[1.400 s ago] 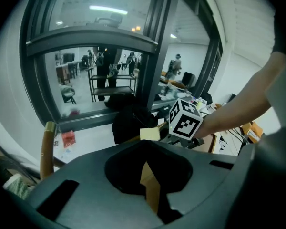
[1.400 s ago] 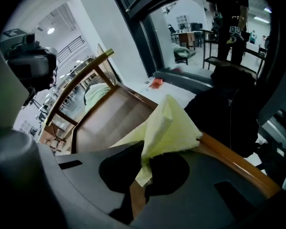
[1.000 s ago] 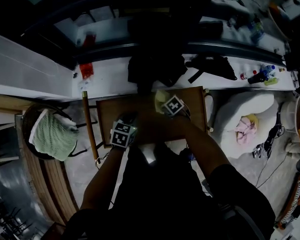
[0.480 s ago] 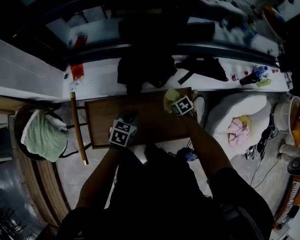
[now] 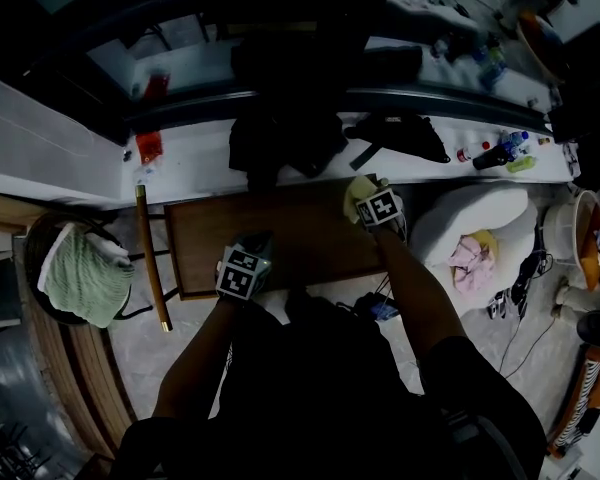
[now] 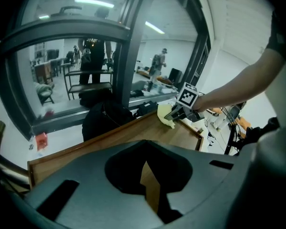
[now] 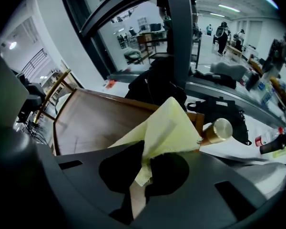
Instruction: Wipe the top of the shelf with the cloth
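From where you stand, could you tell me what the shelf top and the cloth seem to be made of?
The shelf top looks like brown wood with streaked grain and a dull sheen. The cloth seems thin pale-yellow fabric, creased, fuzzy-edged.

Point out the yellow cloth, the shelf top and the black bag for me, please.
yellow cloth point(image 7: 169, 125): right gripper view, middle of its fold.
shelf top point(image 7: 86, 123): right gripper view, bare wood.
black bag point(image 6: 102, 120): left gripper view, its front.

Pale-yellow cloth point(image 7: 167, 123) — brown shelf point(image 5: 290, 230).
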Motion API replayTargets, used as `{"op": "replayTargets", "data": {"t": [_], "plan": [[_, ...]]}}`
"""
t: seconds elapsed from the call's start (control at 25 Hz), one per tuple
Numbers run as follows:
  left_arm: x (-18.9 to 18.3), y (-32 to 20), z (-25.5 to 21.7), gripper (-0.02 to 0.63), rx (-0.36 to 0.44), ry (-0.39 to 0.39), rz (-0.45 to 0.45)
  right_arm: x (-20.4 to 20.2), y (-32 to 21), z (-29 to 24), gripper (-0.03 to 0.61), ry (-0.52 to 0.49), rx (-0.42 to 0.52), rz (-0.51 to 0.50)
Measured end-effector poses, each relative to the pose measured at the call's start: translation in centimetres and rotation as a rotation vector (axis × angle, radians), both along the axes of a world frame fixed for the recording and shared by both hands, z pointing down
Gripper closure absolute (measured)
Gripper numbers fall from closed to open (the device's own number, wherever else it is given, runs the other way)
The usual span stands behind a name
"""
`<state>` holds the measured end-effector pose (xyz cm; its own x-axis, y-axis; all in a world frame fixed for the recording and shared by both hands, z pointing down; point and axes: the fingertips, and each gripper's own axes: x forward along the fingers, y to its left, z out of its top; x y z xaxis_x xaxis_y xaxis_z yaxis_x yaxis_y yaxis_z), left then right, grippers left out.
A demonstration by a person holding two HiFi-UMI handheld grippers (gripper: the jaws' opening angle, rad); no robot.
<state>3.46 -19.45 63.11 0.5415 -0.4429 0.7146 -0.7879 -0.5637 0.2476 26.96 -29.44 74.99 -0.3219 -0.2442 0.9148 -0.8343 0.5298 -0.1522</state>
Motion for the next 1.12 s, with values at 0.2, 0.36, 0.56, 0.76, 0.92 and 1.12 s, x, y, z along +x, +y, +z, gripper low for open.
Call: {"op": "replayTargets", "data": {"t": [0.2, 0.36, 0.56, 0.76, 0.92, 1.12], "plan": [[-0.7, 0.0, -0.7, 0.607, 0.017, -0.002, -0.005, 2.1, -0.2, -0.3, 0.548, 0.013, 0.002, 0.059], [-2.2, 0.2, -1.1, 0.607, 0.027, -0.001, -0.026, 2.8, -0.6, -0.8, 0.548, 0.065, 0.017, 0.069], [-4.6, 0.5, -1.8, 0.607, 0.041, -0.006, -0.054, -0.2, -0.1, -2.5, 0.548, 0.01, 0.069, 0.061], [-8.5, 0.3, -2.7, 0.607, 0.06, -0.018, -0.116, -8.7, 0.9, -4.0, 0.548, -0.076, 0.099, -0.038], [-12.7, 0.9, -4.2, 0.607, 0.075, -0.037, -0.16, -17.3, 2.7, -3.9, 0.548, -0.137, 0.078, -0.126], [-19.0, 2.5, -5.7, 0.607, 0.079, -0.055, -0.228, -28.8, 4.9, -3.8, 0.548, -0.224, 0.045, -0.225]]}}
